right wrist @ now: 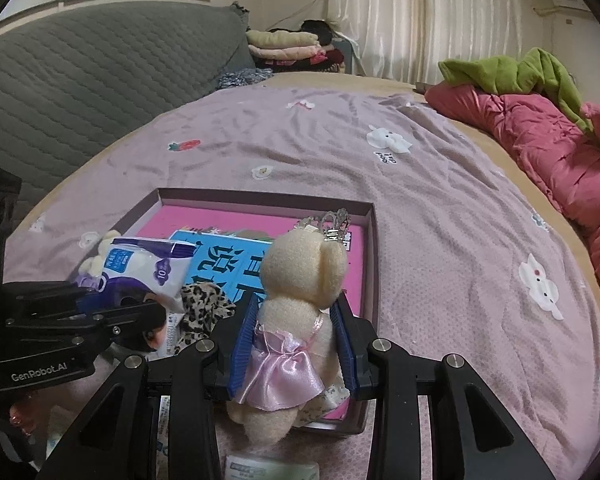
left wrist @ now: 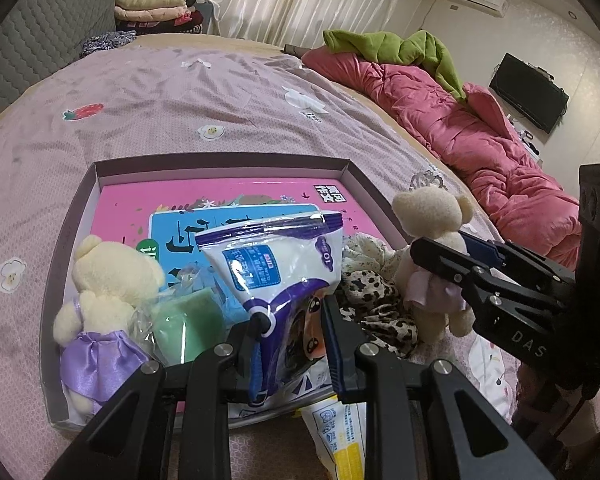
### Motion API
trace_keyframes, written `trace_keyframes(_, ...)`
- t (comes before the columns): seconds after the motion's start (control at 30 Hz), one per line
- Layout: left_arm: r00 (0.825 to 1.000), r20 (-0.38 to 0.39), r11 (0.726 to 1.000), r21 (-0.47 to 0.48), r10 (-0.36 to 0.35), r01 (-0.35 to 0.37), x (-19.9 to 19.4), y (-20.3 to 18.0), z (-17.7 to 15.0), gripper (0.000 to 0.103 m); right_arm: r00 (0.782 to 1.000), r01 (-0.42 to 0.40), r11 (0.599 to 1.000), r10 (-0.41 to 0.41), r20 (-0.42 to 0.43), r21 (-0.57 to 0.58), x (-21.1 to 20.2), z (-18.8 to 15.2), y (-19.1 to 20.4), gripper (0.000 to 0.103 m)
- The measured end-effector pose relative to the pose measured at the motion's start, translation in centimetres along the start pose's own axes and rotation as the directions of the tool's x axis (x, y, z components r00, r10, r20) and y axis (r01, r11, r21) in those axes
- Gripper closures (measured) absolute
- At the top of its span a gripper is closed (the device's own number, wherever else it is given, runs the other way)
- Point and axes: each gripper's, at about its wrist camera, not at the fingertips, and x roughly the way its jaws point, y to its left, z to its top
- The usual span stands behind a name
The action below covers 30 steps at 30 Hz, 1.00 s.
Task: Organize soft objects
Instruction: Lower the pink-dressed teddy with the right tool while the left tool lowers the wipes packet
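Observation:
My left gripper (left wrist: 294, 312) is shut on a white and purple soft packet (left wrist: 276, 256), held tilted over the near part of a shallow box (left wrist: 220, 160). To the right, my right gripper (left wrist: 440, 248) is shut on the body of a cream teddy bear in a pink dress (left wrist: 428, 216). In the right wrist view the blue pads of that gripper (right wrist: 296, 300) squeeze the bear (right wrist: 300, 264) at the waist, above the box's near right corner (right wrist: 370, 240). The left gripper (right wrist: 132, 300) with its packet (right wrist: 148, 268) shows at the left. A second bear in a purple dress (left wrist: 108, 280) lies in the box.
In the box lie a pink book (left wrist: 140, 208), a blue book (left wrist: 172, 228), a wrapped green sponge (left wrist: 188, 316) and leopard-print cloth (left wrist: 376, 300). A yellow and white packet (left wrist: 340, 440) lies in front. A pink quilt (left wrist: 480, 140) and green blanket (left wrist: 400, 44) line the bed's right side.

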Motion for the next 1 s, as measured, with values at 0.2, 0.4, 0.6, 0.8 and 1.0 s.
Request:
trace_keyframes(0.2,1.000,-0.001,1.000,0.001,0.001,-0.001,0.1,0.0,0.0,0.077,1.000,0.011,1.000,-0.011,-0.004,-0.001,0.2,-0.1,0.0,0.065)
trace_keyframes(0.4,1.000,-0.002,1.000,0.000,0.001,-0.001,0.1,0.0,-0.1,0.077,1.000,0.010,1.000,-0.010,-0.024,-0.006,1.0,-0.4,0.2,0.065)
trace_keyframes(0.6,1.000,-0.002,1.000,-0.001,0.003,-0.003,0.2,0.1,-0.1,0.077,0.997,0.018,1.000,-0.016,-0.070,0.022,2.2,-0.8,-0.3,0.065)
trace_keyframes(0.8,1.000,-0.004,1.000,-0.008,0.006,-0.006,0.3,0.4,-0.3,0.076,0.995,0.043,0.999,-0.041,-0.093,0.017,2.9,-1.1,-0.4,0.065)
trace_keyframes(1.0,1.000,-0.005,1.000,-0.011,0.004,-0.004,0.3,0.4,-0.3,0.076,0.995,0.038,0.999,-0.035,-0.096,0.028,2.9,-1.1,-0.6,0.063)
